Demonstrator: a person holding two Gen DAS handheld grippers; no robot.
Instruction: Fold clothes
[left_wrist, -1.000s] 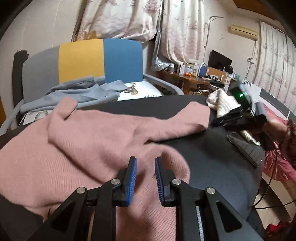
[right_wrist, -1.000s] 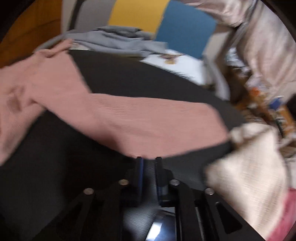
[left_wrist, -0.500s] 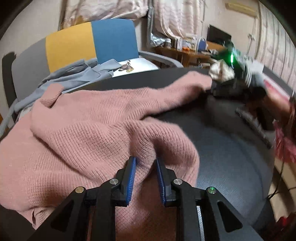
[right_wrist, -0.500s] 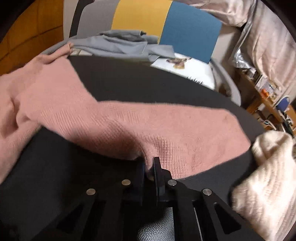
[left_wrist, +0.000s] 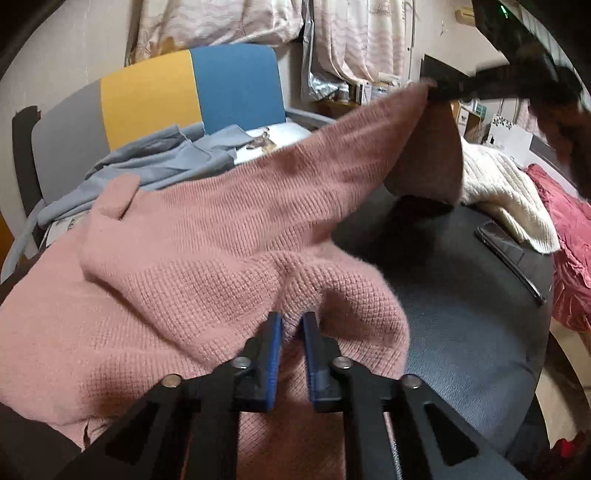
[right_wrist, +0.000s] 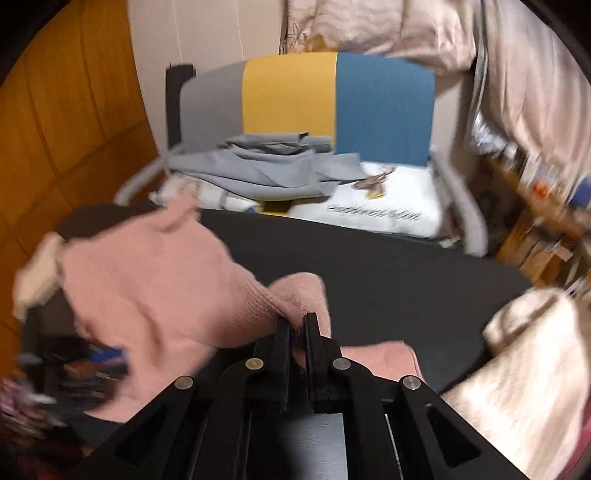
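- The pink sweater (left_wrist: 207, 251) is lying bunched across the dark table (left_wrist: 454, 332), one sleeve hanging in the air.
- The right claw (right_wrist: 297, 328) is clamping that sleeve's end; best carrying it slowly across the body.
- The left claw (left_wrist: 291, 325) is closing on a ridge of knit, probably pinning it.
- A chair (left_wrist: 184, 96) is standing behind the table.

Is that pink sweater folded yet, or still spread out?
Not folded. The pink sweater lies rumpled on the table, one sleeve end lifted by the right gripper.
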